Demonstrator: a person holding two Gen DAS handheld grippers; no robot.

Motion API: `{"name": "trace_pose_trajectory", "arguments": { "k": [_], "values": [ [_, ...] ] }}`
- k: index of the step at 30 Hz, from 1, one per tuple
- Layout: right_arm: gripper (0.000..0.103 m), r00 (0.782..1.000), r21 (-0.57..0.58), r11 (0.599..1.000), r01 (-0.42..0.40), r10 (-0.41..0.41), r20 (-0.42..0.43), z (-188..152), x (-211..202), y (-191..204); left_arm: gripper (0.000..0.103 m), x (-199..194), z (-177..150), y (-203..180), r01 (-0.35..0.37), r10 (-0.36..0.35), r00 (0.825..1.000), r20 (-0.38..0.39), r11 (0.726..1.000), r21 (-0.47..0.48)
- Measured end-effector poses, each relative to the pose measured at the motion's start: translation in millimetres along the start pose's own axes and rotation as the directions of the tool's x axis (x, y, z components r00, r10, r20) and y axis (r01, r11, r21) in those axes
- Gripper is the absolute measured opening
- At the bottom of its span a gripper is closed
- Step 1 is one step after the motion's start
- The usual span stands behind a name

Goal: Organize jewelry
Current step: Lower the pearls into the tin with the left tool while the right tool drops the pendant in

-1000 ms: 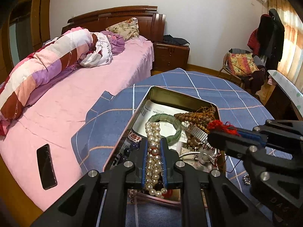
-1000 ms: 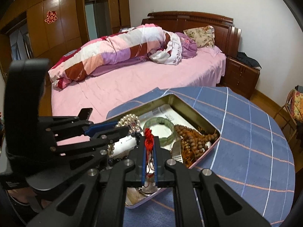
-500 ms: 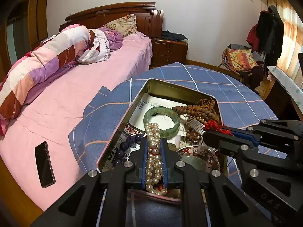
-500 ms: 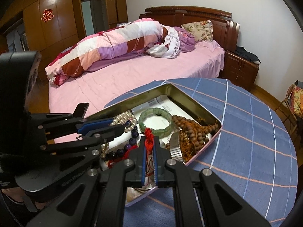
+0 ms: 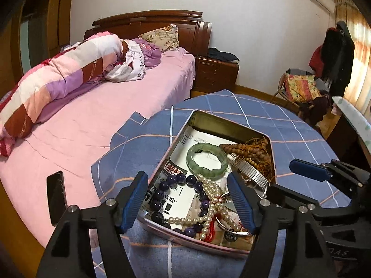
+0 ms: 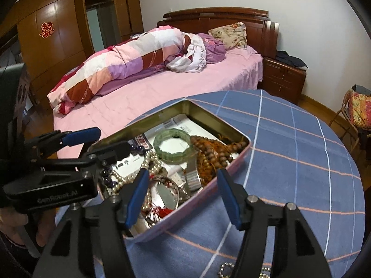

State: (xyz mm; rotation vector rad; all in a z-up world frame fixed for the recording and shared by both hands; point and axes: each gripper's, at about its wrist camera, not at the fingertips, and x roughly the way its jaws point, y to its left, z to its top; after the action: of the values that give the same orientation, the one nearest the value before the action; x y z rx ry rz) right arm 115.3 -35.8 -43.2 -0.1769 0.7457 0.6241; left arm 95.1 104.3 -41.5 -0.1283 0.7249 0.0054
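A metal tin (image 5: 209,120) (image 6: 208,118) sits on the blue checked tablecloth and holds jewelry. Inside lie a pearl necklace (image 5: 213,197) (image 6: 151,159), dark purple beads (image 5: 162,194), a green jade bangle (image 5: 207,159) (image 6: 173,146), brown wooden beads (image 5: 252,153) (image 6: 215,150), a silver watch band (image 5: 251,172) and a red tassel charm (image 6: 162,212). My left gripper (image 5: 189,202) is open and empty over the tin's near end. My right gripper (image 6: 183,199) is open and empty over the tin's near corner.
A beaded piece (image 6: 228,267) lies on the cloth near the right gripper's base. A pink bed (image 5: 92,125) with a rolled quilt stands beyond the table, a black phone (image 5: 55,197) on it. A chair with clothes (image 5: 303,90) is at the right.
Both grippers have opened. The left let go of the pearl necklace and the right let go of the red tassel charm; both now lie in the tin. Both grippers pulled back slightly.
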Motion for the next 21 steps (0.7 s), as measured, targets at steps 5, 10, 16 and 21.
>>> {"name": "trace_pose_trajectory", "arguments": {
  "k": [5,10,16,21],
  "values": [
    [0.069,1.000,0.024,1.000,0.003,-0.003,0.003,-8.3,-8.5,-7.9,0.071,1.0,-5.6,-2.7,-0.006,0.006,1.000,-0.015,1.000,-0.008],
    [0.070,1.000,0.044,0.999,0.012,-0.012,0.004,-14.0,-15.4,-16.3,0.071,-1.2,-9.5,-4.2,-0.009,0.009,1.000,-0.023,1.000,-0.008],
    [0.072,0.999,0.075,0.996,0.044,-0.044,0.002,-35.2,-37.7,-37.7,0.071,-10.3,-12.4,-11.9,-0.008,0.007,1.000,-0.011,1.000,-0.009],
    [0.075,0.992,0.136,0.983,0.122,-0.119,-0.028,-65.0,-60.0,-71.8,0.071,-14.6,-17.9,-33.2,0.001,-0.001,1.000,-0.007,0.999,0.032]
  ]
}}
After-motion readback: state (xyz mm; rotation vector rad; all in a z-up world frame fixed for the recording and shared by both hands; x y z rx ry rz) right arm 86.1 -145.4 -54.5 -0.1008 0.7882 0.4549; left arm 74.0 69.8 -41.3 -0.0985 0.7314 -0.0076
